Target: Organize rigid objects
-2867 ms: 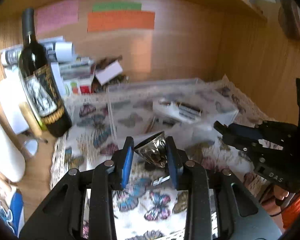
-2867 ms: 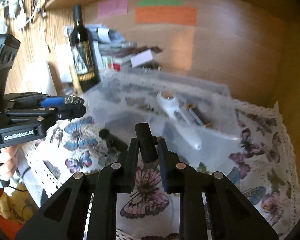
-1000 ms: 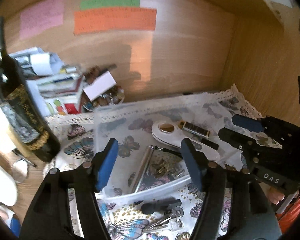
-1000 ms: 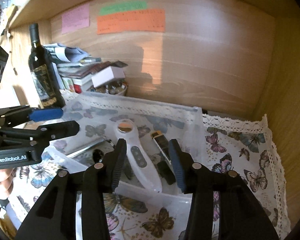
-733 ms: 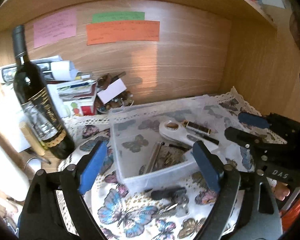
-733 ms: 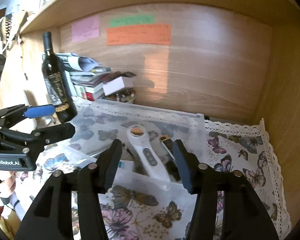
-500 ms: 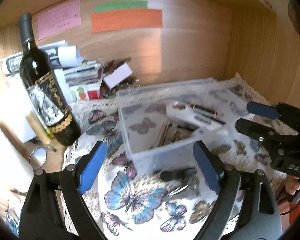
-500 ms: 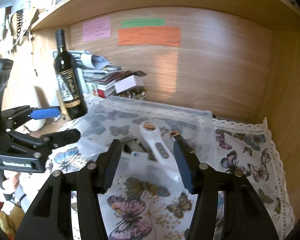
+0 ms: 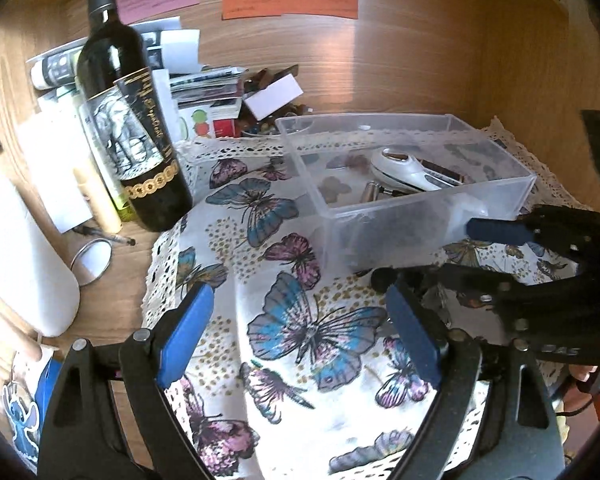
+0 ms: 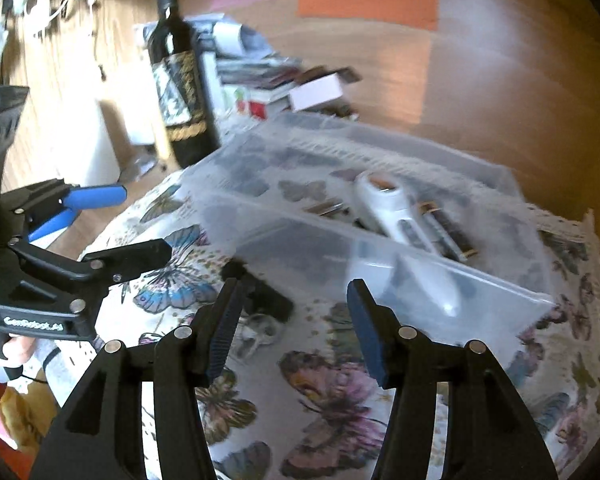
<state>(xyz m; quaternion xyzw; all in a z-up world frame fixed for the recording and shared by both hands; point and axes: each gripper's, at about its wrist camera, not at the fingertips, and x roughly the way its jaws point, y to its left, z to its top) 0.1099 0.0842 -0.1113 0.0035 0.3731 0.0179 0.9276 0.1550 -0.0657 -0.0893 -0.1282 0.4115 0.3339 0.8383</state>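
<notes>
From the left wrist, the left gripper (image 9: 300,320) stood wide and empty over the butterfly cloth (image 9: 316,328), beside the clear bin (image 9: 496,196); a pick seemed next.

From the right wrist, the right gripper (image 10: 292,312) gaped wide, empty, above the black key fob (image 10: 260,292) lying just outside the bin's near wall, its long axis slanting from upper left to lower right. Closing across it would likely suit.

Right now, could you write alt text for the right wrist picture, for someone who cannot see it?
An open right claw hovers over a butterfly-print tablecloth, facing a clear plastic bin that holds a white handheld device. A dark key fob lies before the bin, a wine bottle stands behind, and the open left claw reaches in at left.
</notes>
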